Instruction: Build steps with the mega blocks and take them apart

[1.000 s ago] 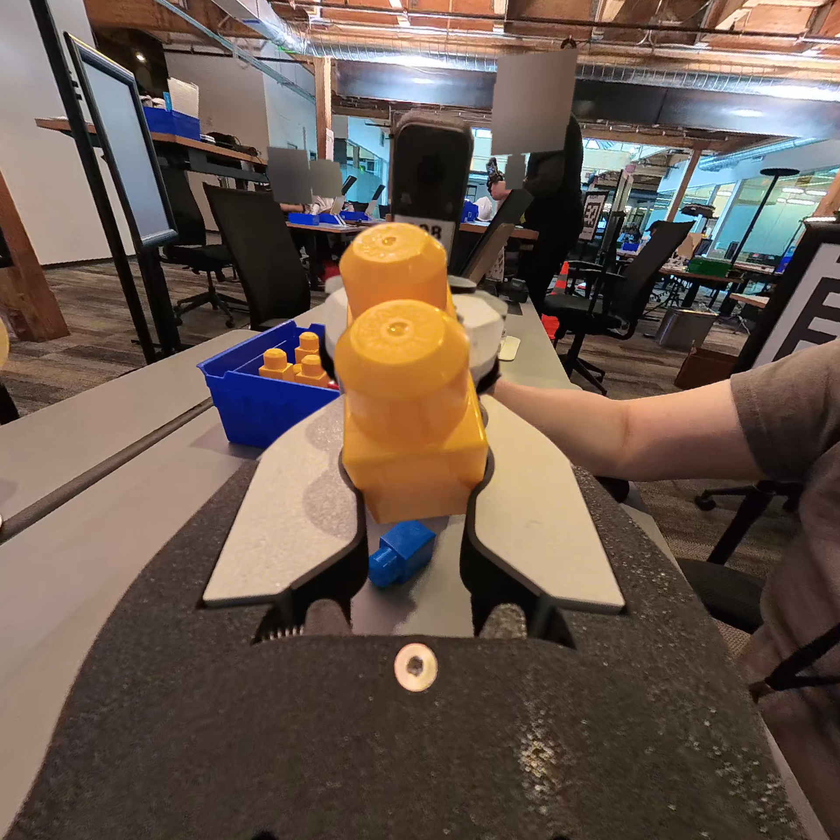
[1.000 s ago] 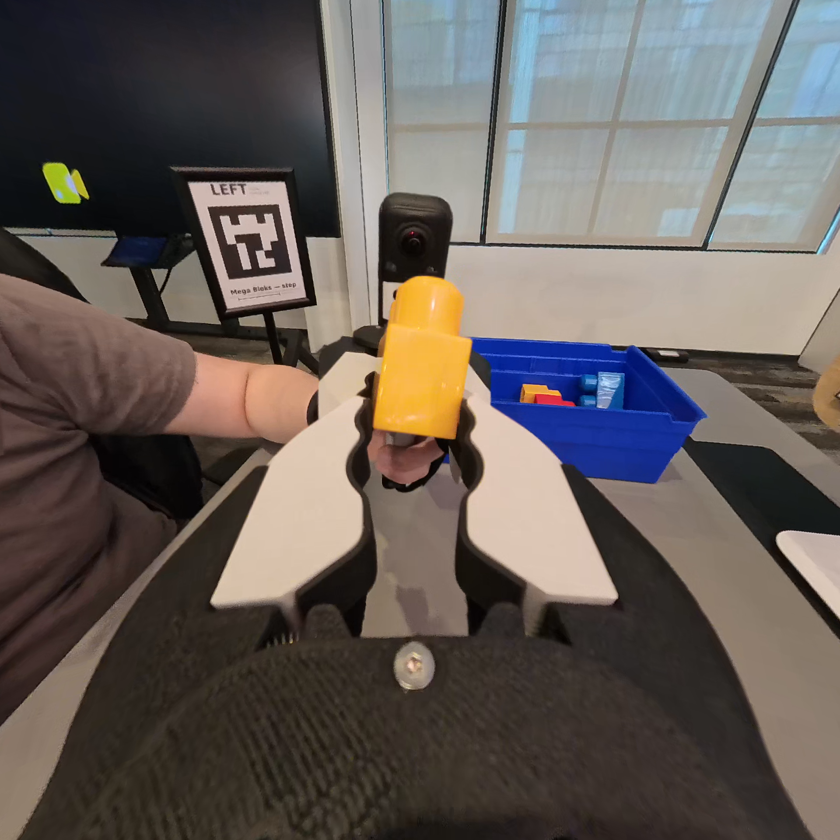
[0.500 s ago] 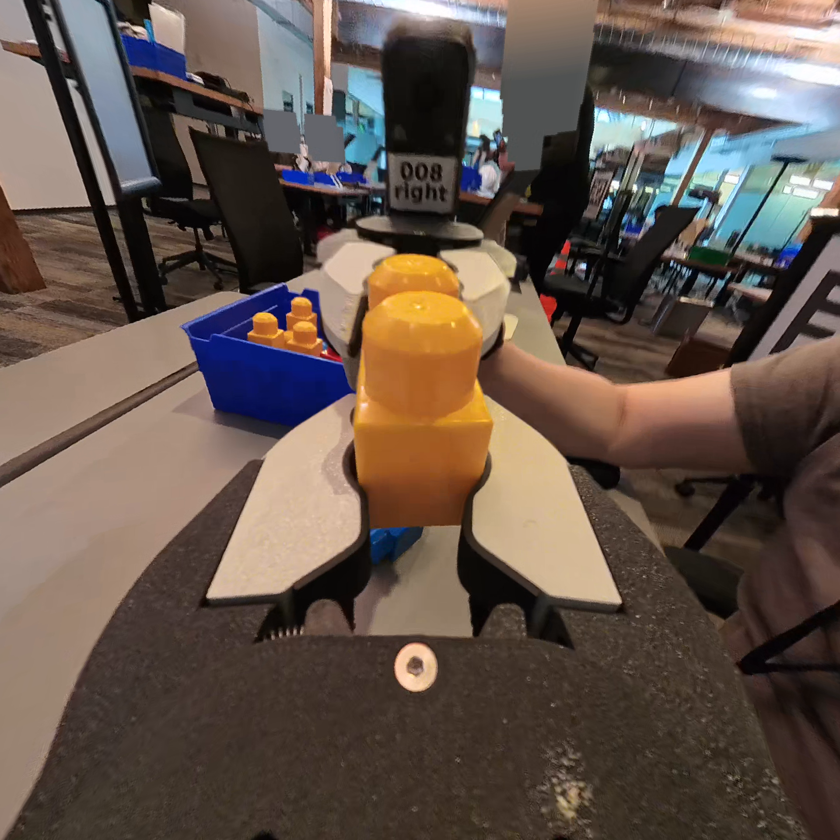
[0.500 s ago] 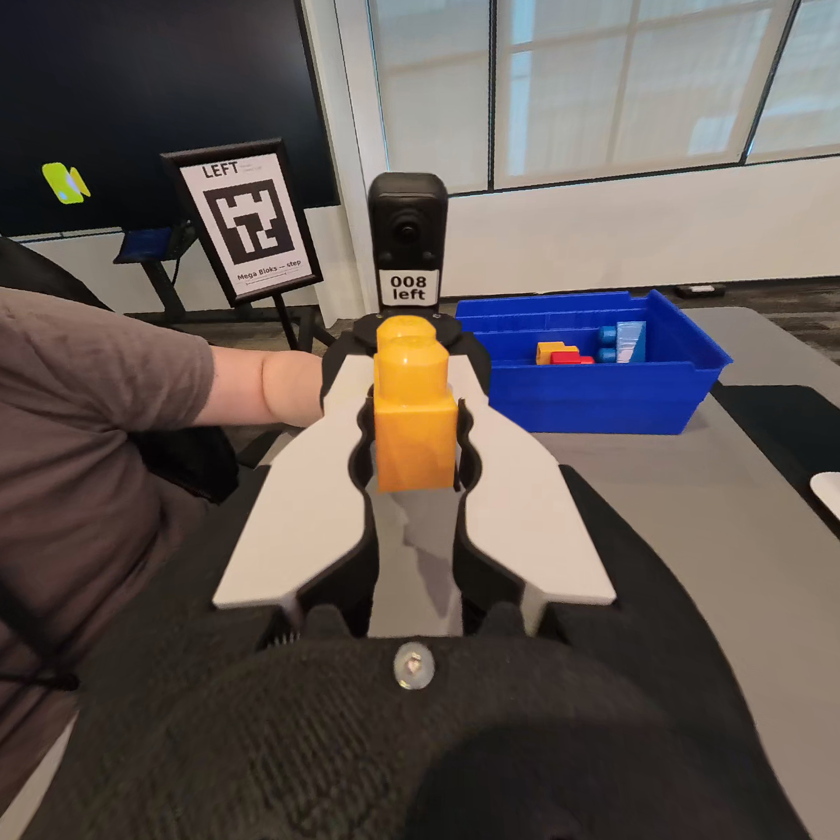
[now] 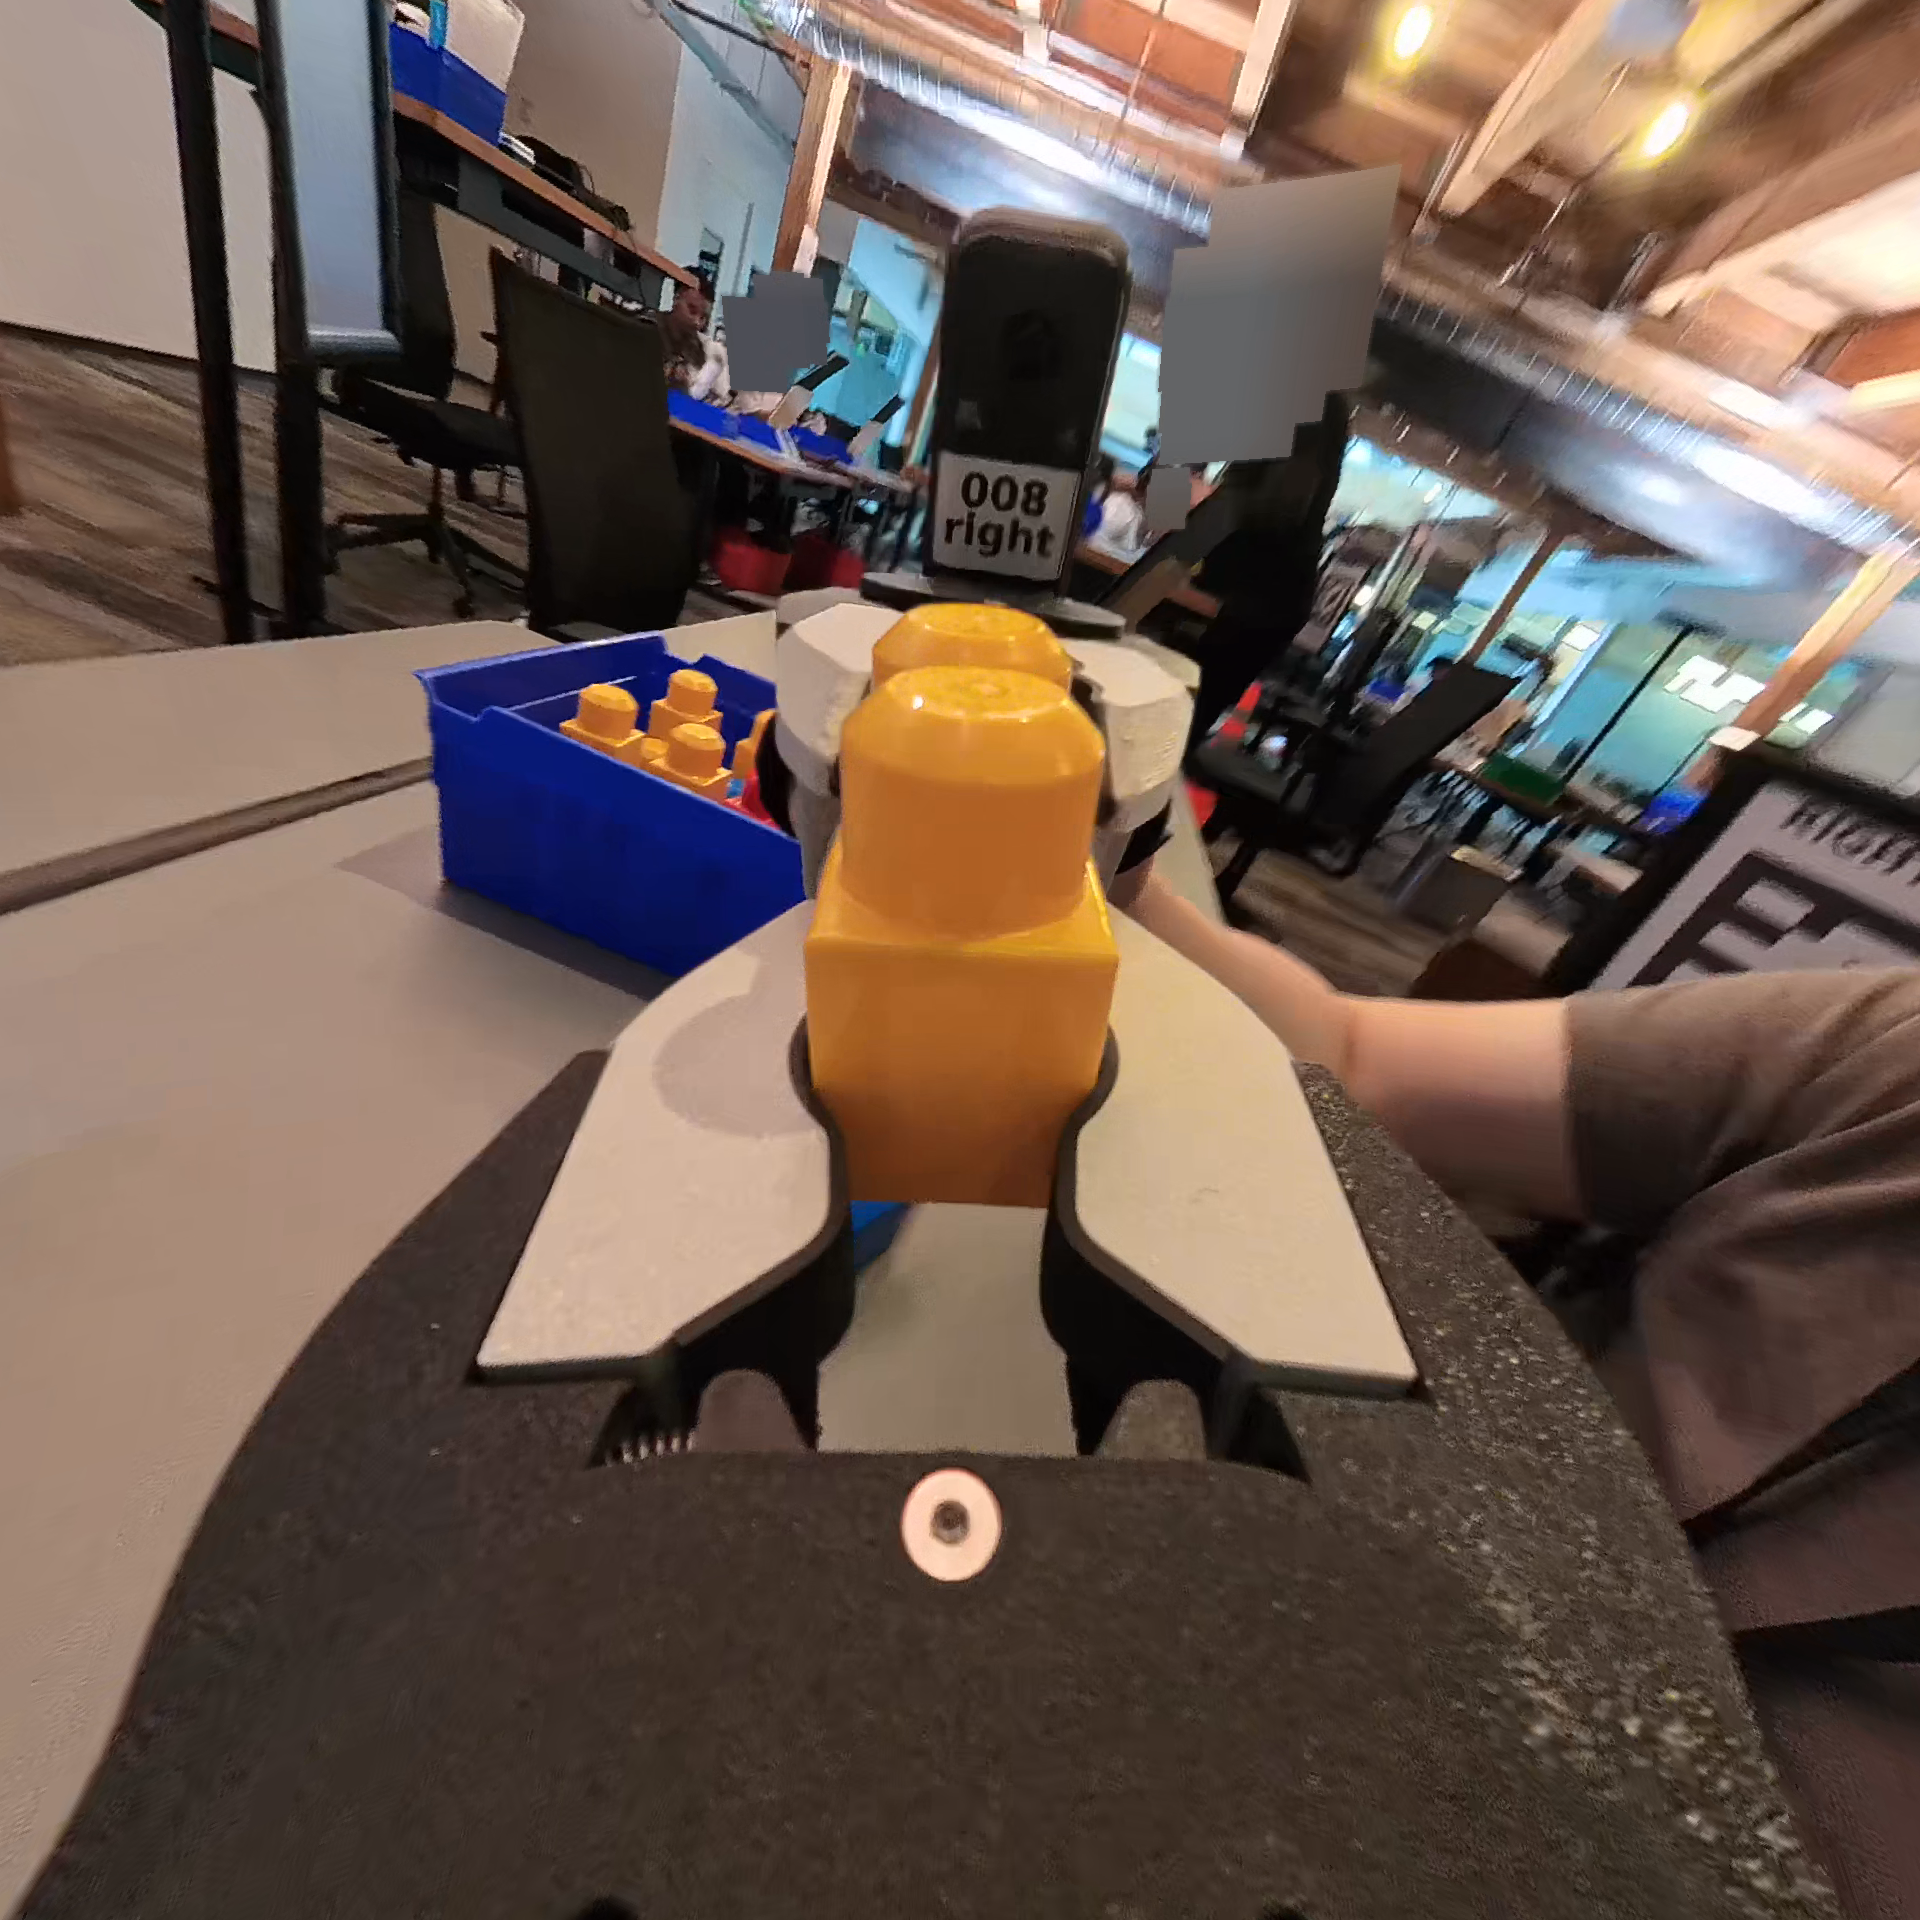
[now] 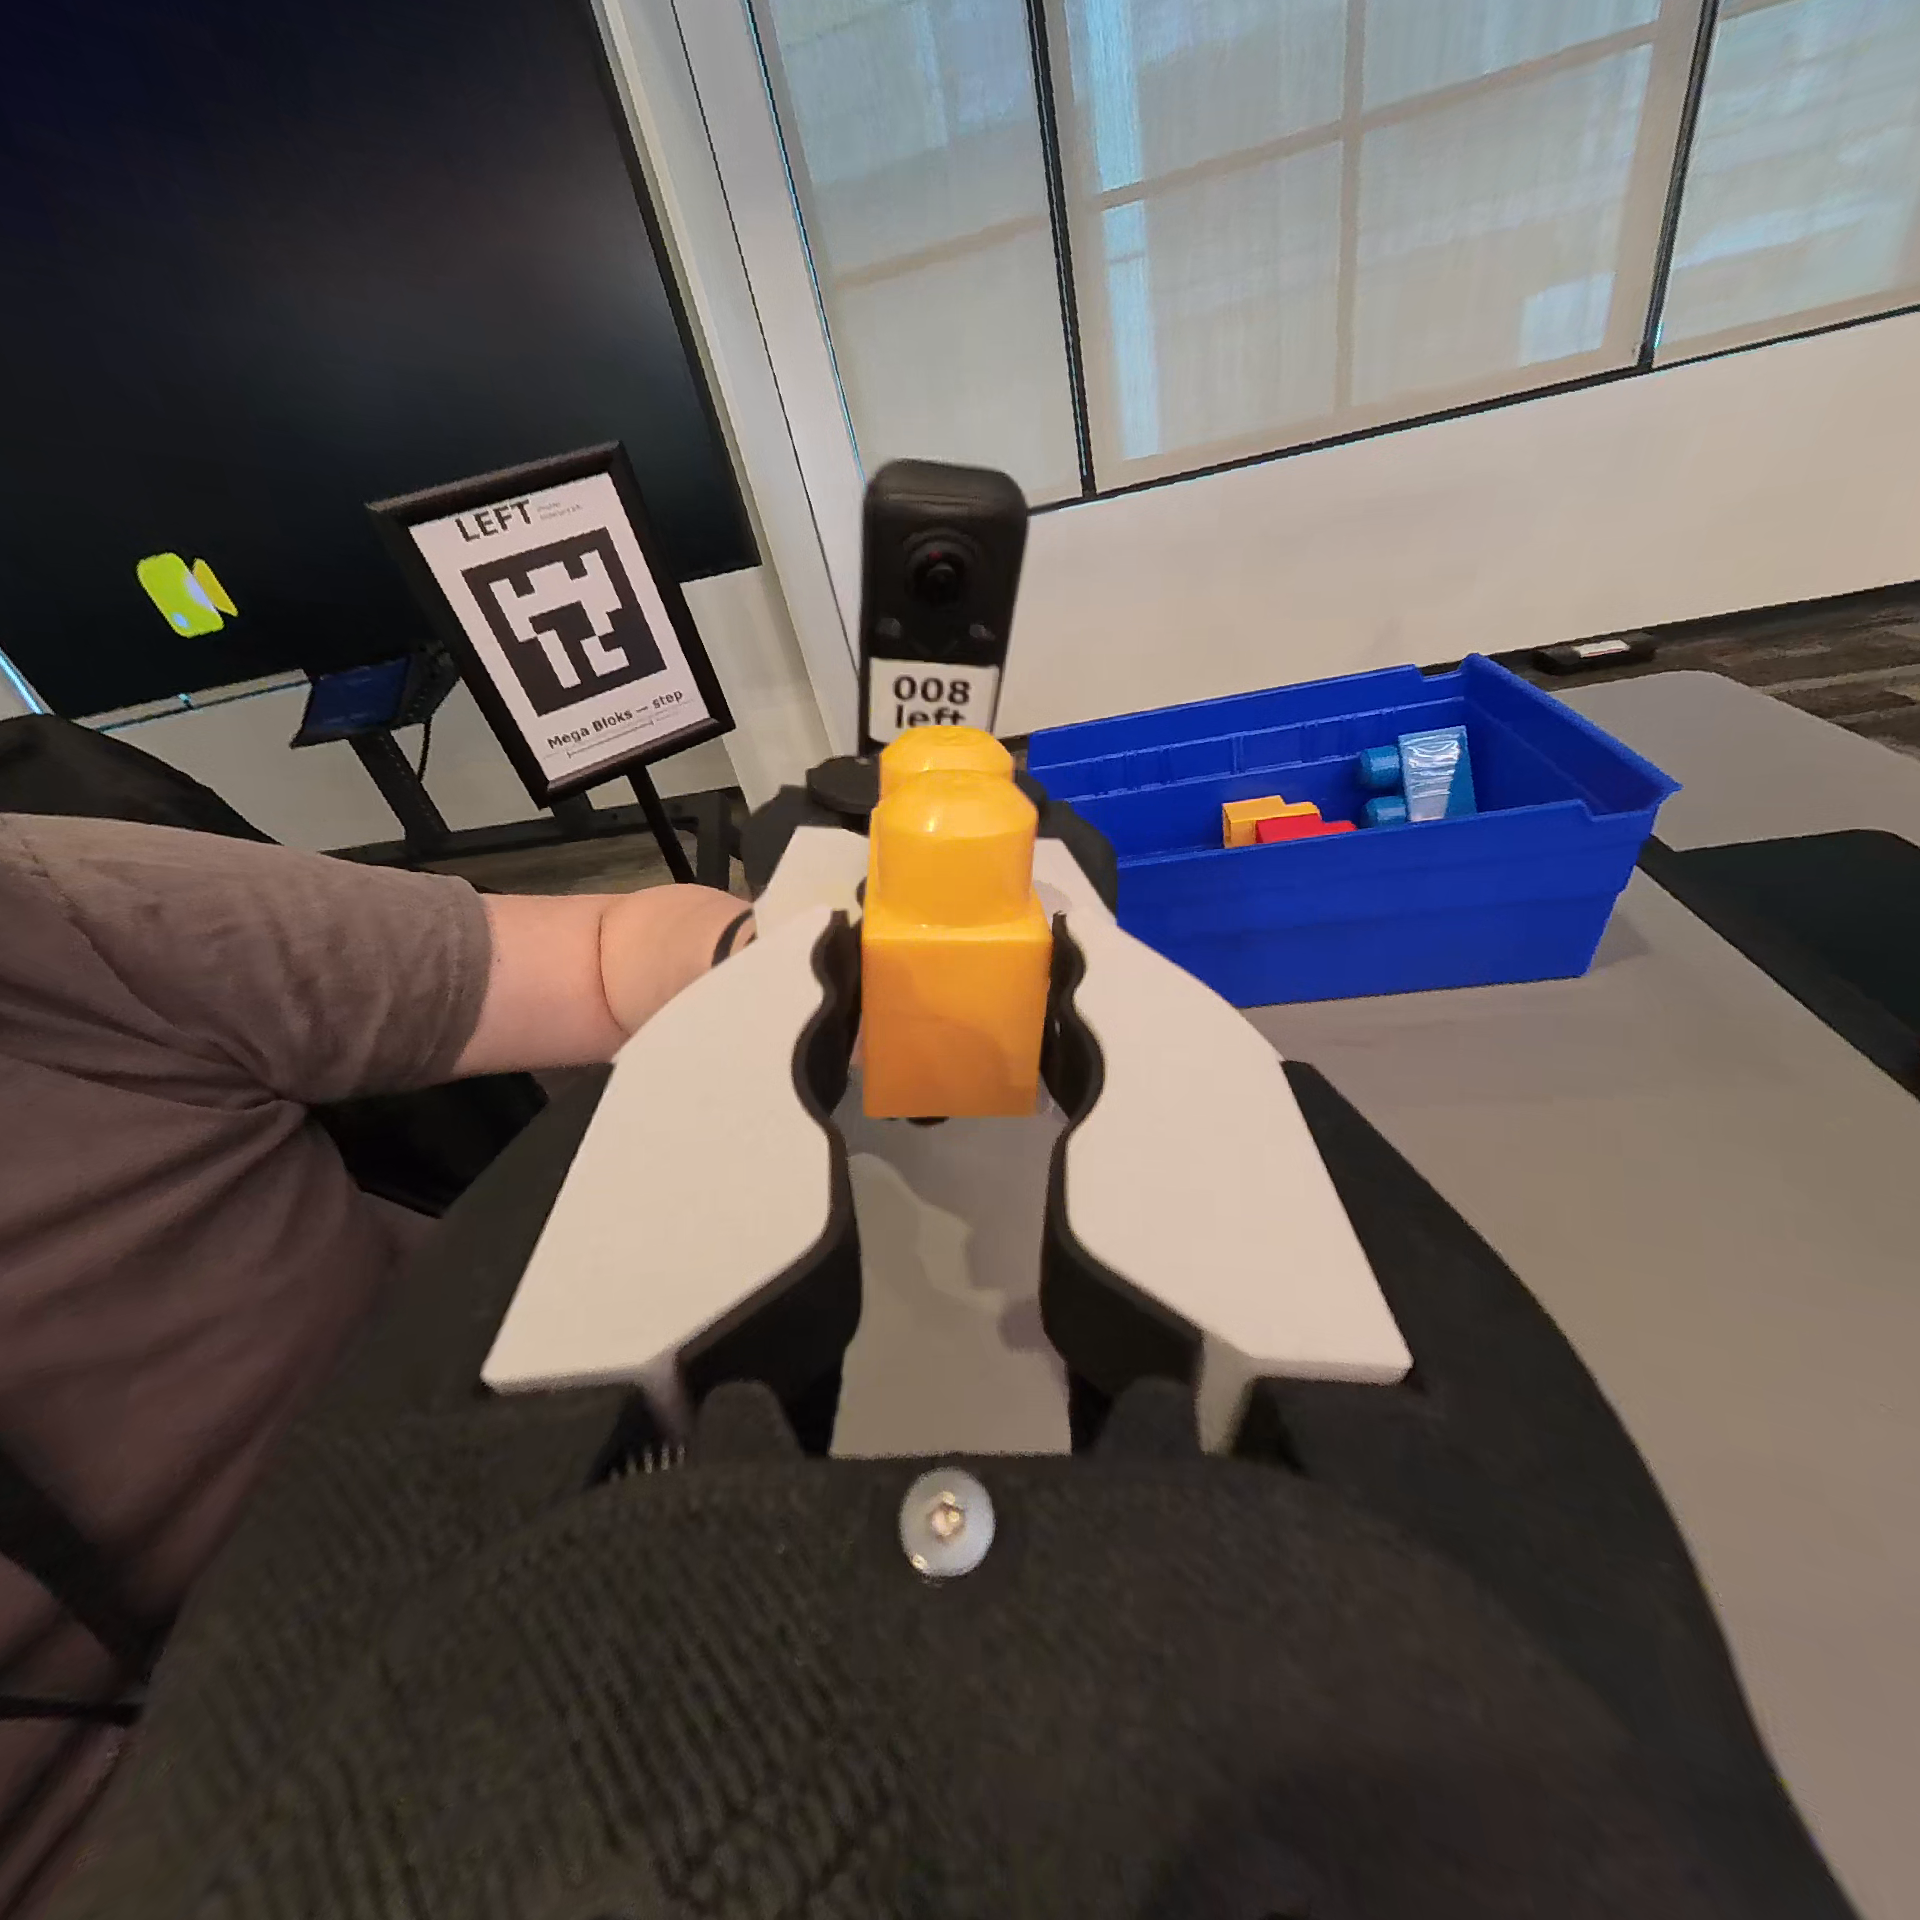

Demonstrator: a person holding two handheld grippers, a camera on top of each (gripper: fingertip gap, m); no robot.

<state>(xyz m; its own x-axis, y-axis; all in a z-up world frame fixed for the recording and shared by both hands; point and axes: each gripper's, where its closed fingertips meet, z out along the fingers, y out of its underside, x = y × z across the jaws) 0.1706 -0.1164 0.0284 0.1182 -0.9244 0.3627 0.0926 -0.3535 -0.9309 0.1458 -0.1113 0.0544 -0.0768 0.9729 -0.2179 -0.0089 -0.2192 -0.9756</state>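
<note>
**A:** What are you holding right now?

**B:** I'm pinching an orange block (image 5: 961,1070) in my left tongs (image 5: 956,987), with both jaws pressing on its sides. My right tongs (image 6: 951,935) are coming at it from the opposite end and are closed on orange as well. I'm seeing two studs in a row, one nearer each pair of tongs. I cannot tell whether that is one long block gripped at both ends or two short ones butted together.

**A:** Where is it sitting?

**B:** It isn't sitting. I'm holding it in the air above the grey worktop (image 5: 260,1091), just beside the blue bin (image 5: 582,862).

**A:** So how far along are the steps?

**B:** Judging by what I'm seeing, not far, or else almost undone. Nothing stepped is standing on the worktop in either view. Only a small blue block (image 5: 873,1231) is lying under my left tongs, mostly hidden. The other pieces are lying in the bin: orange blocks (image 5: 665,727) at one end, a red one (image 6: 1299,829) and blue ones (image 6: 1392,779) at the other.

**A:** Building or dismantling, then?

**B:** I'm not able to say from this. Either way, the staircase itself is not showing anywhere.
</note>
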